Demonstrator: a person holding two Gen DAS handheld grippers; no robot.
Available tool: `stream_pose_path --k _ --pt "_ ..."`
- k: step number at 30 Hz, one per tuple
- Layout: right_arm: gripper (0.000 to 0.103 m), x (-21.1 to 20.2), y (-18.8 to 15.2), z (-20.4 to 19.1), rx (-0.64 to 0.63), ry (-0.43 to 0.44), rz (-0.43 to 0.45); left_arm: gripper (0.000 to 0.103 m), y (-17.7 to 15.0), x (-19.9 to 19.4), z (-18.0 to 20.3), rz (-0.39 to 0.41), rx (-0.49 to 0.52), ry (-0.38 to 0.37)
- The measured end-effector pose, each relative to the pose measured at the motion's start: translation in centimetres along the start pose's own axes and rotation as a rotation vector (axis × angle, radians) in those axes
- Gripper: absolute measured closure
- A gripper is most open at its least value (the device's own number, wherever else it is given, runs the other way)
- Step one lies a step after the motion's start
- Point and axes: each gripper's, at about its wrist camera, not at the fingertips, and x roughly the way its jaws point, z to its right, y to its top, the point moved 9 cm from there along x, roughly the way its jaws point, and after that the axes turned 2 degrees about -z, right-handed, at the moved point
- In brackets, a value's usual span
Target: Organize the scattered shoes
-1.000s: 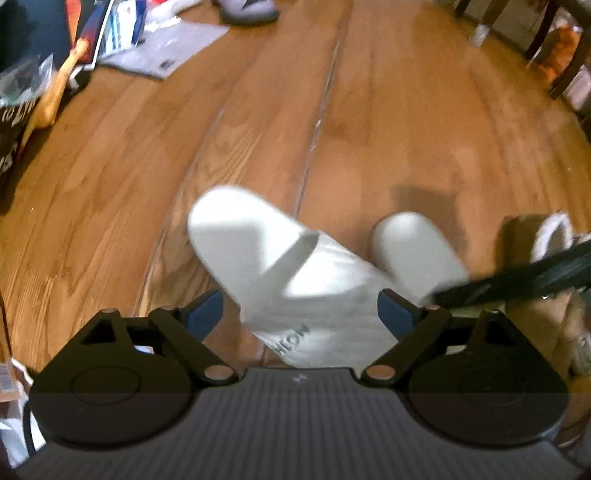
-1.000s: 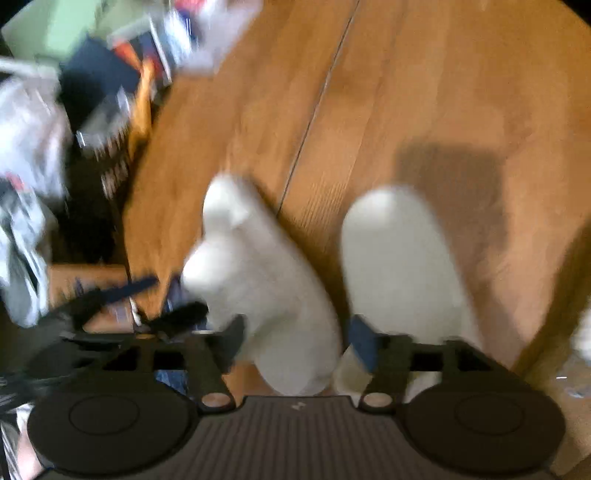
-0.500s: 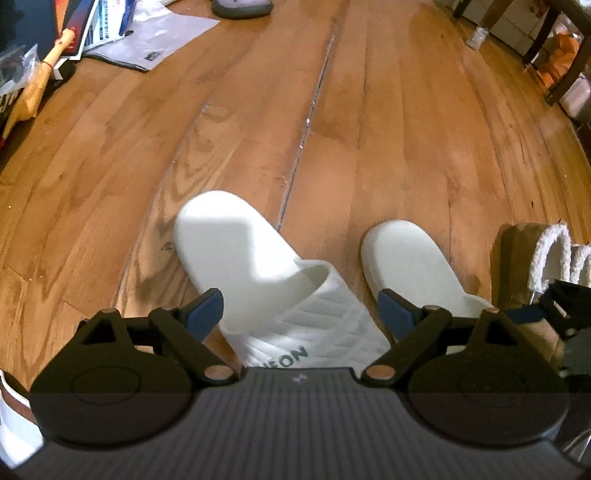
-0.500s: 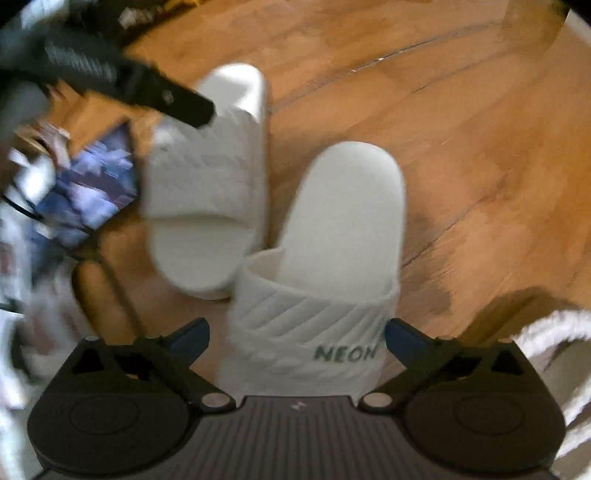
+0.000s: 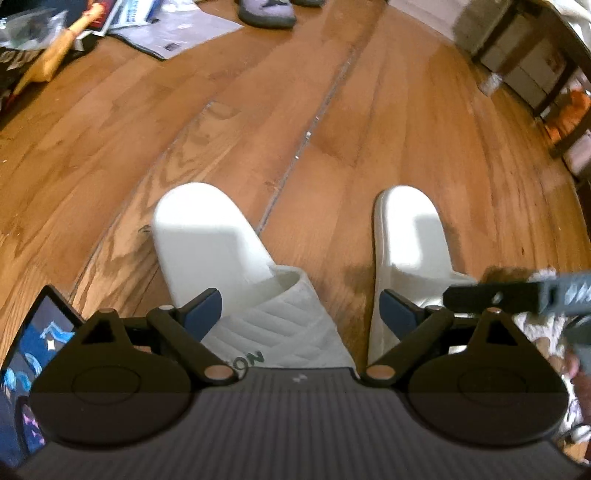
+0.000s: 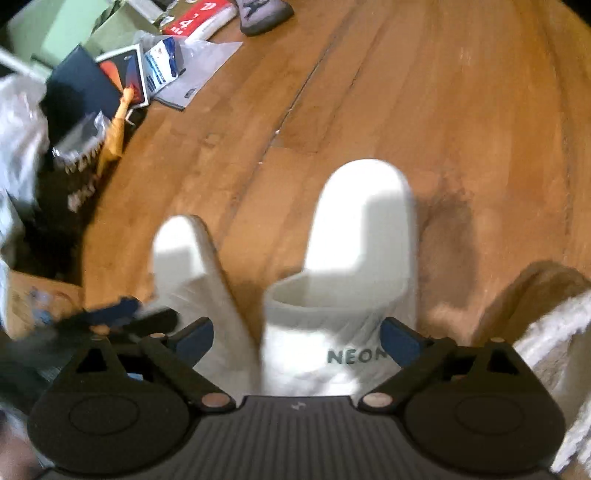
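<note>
Two white slides lie side by side on the wooden floor, toes pointing away. In the left wrist view, the left slide (image 5: 229,266) has its ribbed strap between the open fingers of my left gripper (image 5: 300,310), and the pads stand clear of it. In the right wrist view, the right slide (image 6: 362,229) sits with its lettered strap between the fingers of my right gripper (image 6: 297,336). Those jaws are closing slightly, but the pads do not touch the strap. The left slide (image 6: 188,258) lies beside it. The right slide (image 5: 410,236) also shows in the left view.
A brown slipper with a fuzzy lining (image 6: 554,314) lies just right of the slides. A grey shoe (image 5: 266,11) is far ahead. Papers, boxes and bags (image 6: 92,92) crowd the left. Dark furniture legs (image 5: 554,74) stand at the far right. Bare floor stretches ahead.
The left slide, blurred and askew a second ago, now rests flat beside its mate. The right gripper's fingers have spread wider around the right slide, and both views have steadied.
</note>
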Motion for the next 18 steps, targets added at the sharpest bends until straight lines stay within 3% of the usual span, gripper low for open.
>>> stream_pose_path --k 4,8,13,18 --pt "0.017 -0.2 2.3 -2.8 -0.089 -0.011 0.025 0.010 -0.1 -0.2 -0.6 -0.002 -0.004 0.003" --pt "0.020 0.4 3.7 -6.4 -0.198 -0.004 -0.034 0.010 -0.3 -0.4 -1.2 0.007 -0.010 0.011" --pt "0.026 4.6 5.3 -9.9 -0.224 -0.026 -0.193 0.010 -0.9 0.1 -1.3 -0.011 0.031 0.017" --pt "0.027 8.1 5.3 -10.6 -0.228 -0.097 -0.324 0.010 -1.3 0.5 -2.1 -0.029 0.031 0.039"
